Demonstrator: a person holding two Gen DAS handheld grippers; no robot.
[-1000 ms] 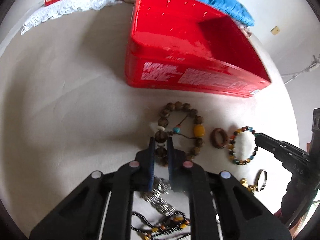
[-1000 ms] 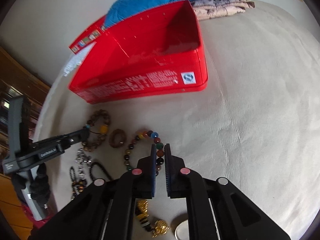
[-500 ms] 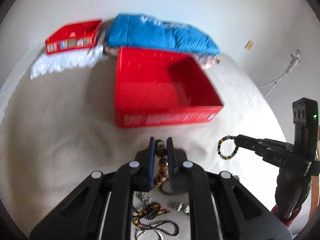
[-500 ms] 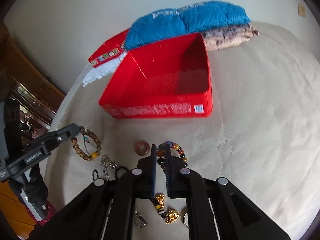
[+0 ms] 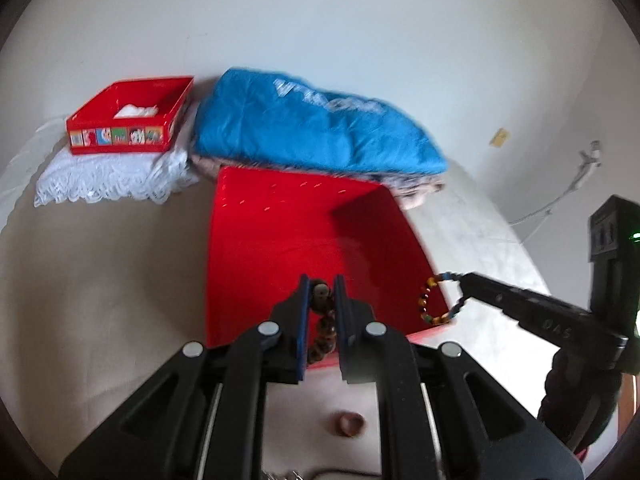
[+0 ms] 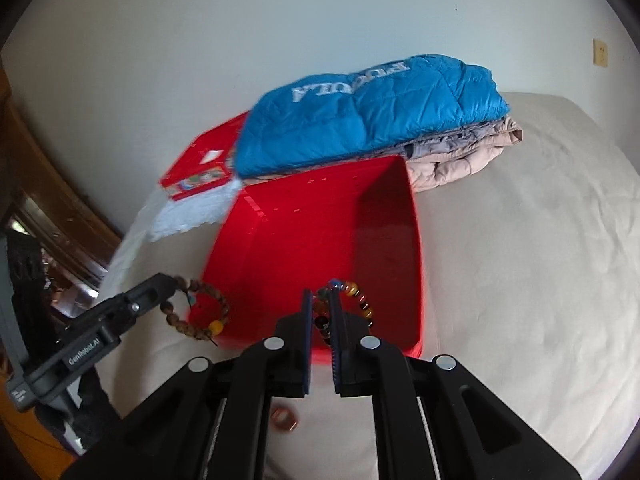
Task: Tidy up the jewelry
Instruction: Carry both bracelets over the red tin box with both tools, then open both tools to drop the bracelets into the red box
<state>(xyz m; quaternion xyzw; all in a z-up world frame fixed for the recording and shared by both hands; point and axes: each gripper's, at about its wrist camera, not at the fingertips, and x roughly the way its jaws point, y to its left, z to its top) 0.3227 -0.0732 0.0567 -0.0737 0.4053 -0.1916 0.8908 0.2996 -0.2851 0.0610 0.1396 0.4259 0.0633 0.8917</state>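
My left gripper [image 5: 321,286] is shut on a brown wooden bead bracelet [image 5: 323,332] and holds it in the air at the near edge of the big red box [image 5: 280,248]. From the right wrist view this bracelet [image 6: 200,312] hangs at the box's left front corner. My right gripper [image 6: 320,298] is shut on a multicoloured bead bracelet [image 6: 356,300] over the red box [image 6: 320,240]. The left wrist view shows that bracelet [image 5: 434,304] hanging at the box's right rim. A brown ring [image 5: 349,424] lies on the beige cloth below.
A folded blue jacket [image 6: 368,116] on other folded clothes lies behind the box. A small red box [image 5: 128,120] sits on white lace [image 5: 108,180] at the far left. A white wall stands behind. More jewelry [image 5: 288,474] lies at the bottom edge.
Both grippers lifted their bracelets off the cloth and moved forward to the red box, which is now directly under and ahead of the fingertips.
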